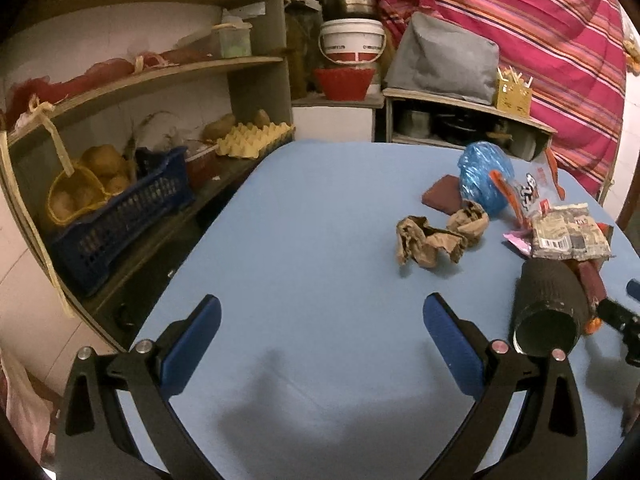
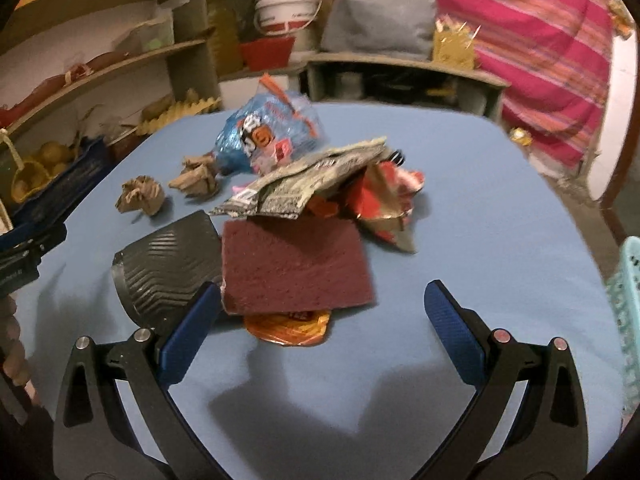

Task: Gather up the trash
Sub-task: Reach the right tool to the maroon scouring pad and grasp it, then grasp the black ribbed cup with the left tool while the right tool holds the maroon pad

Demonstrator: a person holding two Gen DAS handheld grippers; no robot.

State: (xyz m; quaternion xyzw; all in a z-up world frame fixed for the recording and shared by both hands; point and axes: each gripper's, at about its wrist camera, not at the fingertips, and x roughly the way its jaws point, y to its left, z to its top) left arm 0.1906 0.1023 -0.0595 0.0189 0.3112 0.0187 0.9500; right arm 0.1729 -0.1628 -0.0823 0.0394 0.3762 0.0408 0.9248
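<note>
A heap of trash lies on the blue table. In the left wrist view, crumpled brown paper, a blue plastic bag, a grey wrapper and a black ribbed cup on its side sit to the right of my left gripper, which is open and holds nothing. My right gripper is open too. Between its fingers lies a maroon pad on top of an orange wrapper. The black cup is beside its left finger. Behind are the grey wrapper and a red-gold wrapper.
Shelves on the left hold a blue crate, potatoes and an egg tray. A teal basket shows at the right edge. A low cupboard and a striped cloth stand behind the table.
</note>
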